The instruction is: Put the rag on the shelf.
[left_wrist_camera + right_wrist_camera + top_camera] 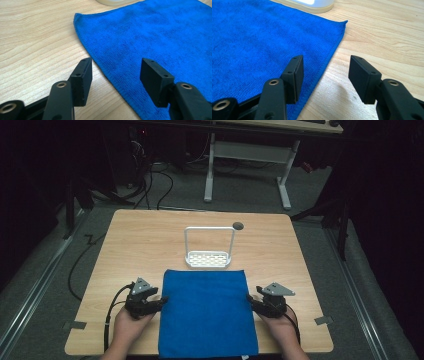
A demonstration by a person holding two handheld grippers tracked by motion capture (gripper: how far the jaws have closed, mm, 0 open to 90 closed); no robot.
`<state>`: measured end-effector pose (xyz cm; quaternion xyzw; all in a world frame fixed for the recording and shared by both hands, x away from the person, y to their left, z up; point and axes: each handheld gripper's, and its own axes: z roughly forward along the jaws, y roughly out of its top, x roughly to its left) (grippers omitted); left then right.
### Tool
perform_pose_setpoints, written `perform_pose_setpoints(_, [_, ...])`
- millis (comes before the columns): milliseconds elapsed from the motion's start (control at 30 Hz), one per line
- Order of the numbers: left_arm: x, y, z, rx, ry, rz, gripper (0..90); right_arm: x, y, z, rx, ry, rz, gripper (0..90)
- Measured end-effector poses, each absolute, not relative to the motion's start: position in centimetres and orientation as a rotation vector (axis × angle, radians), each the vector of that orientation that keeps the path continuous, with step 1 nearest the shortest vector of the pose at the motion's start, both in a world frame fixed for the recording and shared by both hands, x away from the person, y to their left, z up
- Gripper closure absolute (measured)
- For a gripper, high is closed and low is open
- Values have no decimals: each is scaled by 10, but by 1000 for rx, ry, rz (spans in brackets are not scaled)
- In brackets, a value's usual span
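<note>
Wooden table (140,245), seen from above, carrying a blue cloth (206,312) spread flat at its near middle. White rack (208,248) with a tall wire handle, standing just beyond the cloth's far edge. Left gripper (161,300) at the cloth's left edge, jaws wide apart astride the hem, holding nothing. Right gripper (250,301) at the right edge, jaws likewise parted over the hem, empty. Small dark round spot (238,225) on the table behind the rack.
</note>
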<state>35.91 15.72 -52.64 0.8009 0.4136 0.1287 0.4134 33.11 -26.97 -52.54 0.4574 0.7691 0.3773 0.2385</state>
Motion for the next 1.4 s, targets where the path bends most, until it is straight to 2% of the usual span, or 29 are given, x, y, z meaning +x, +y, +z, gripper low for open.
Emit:
perform_pose_setpoints(433, [360, 160, -526, 2008, 1039, 348, 433, 330, -269, -525, 1197, 2139, 1037, 439])
perform_pose_setpoints(733, [360, 165, -526, 1986, 1020, 369, 398, 330, -270, -521, 1226, 2139, 1040, 321])
perform_pose_setpoints(1000, [363, 166, -519, 1958, 1022, 398, 392, 327, -266, -518, 1201, 2128, 1037, 271])
perform_pose_setpoints(1400, [383, 161, -521, 1991, 1058, 418, 419, 326, -266, -514, 1179, 2141, 1065, 269])
